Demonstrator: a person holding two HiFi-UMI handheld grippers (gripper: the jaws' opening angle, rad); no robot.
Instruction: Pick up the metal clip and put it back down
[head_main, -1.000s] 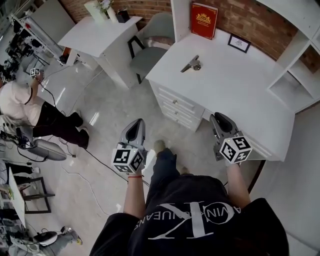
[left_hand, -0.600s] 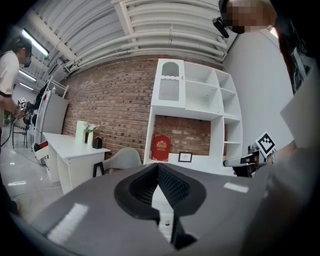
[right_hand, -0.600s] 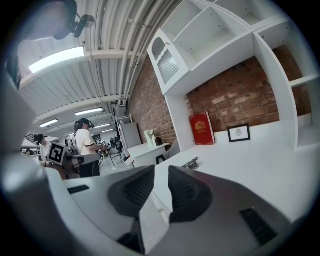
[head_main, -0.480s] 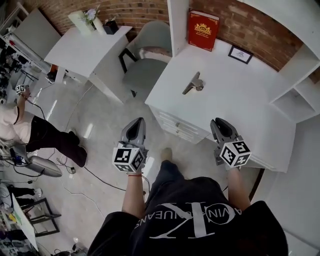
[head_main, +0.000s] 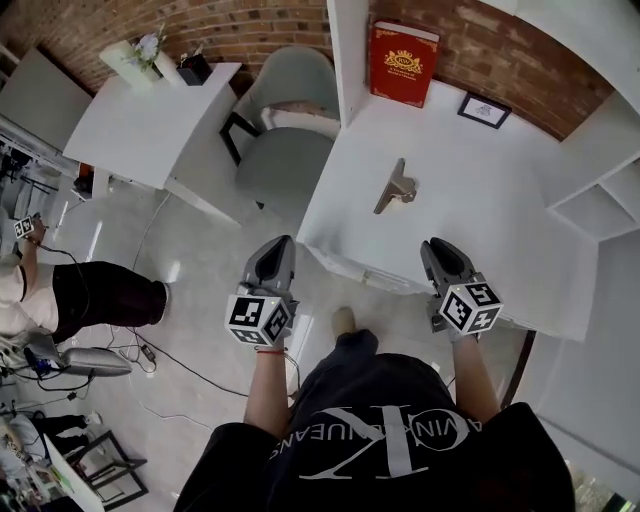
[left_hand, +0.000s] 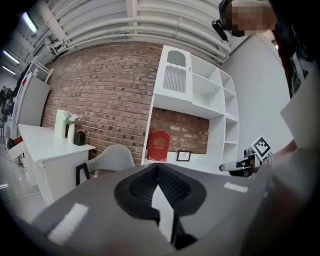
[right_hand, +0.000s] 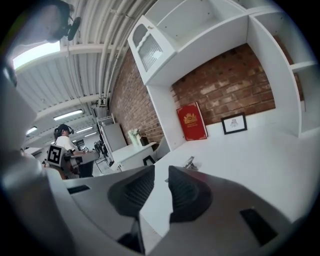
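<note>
The metal clip (head_main: 395, 187) lies on the white desk (head_main: 480, 230), near the middle of its top. In the right gripper view the clip (right_hand: 190, 162) shows small beyond the jaws. My left gripper (head_main: 279, 243) hangs over the floor, short of the desk's front left corner. Its pads (left_hand: 145, 185) meet at the tip with nothing between them. My right gripper (head_main: 437, 246) is over the desk's front edge, well short of the clip. Its jaws stand a narrow gap apart and hold nothing (right_hand: 161, 175).
A red book (head_main: 403, 63) and a small picture frame (head_main: 484, 110) lean on the brick wall at the desk's back. White shelves (head_main: 600, 190) close the right side. A grey chair (head_main: 285, 150) and a second white table (head_main: 150, 110) stand left. A person (head_main: 80, 290) is at far left.
The desk and clip have drawn closer to both grippers as the person stepped forward. Neither gripper's jaws have visibly changed.
</note>
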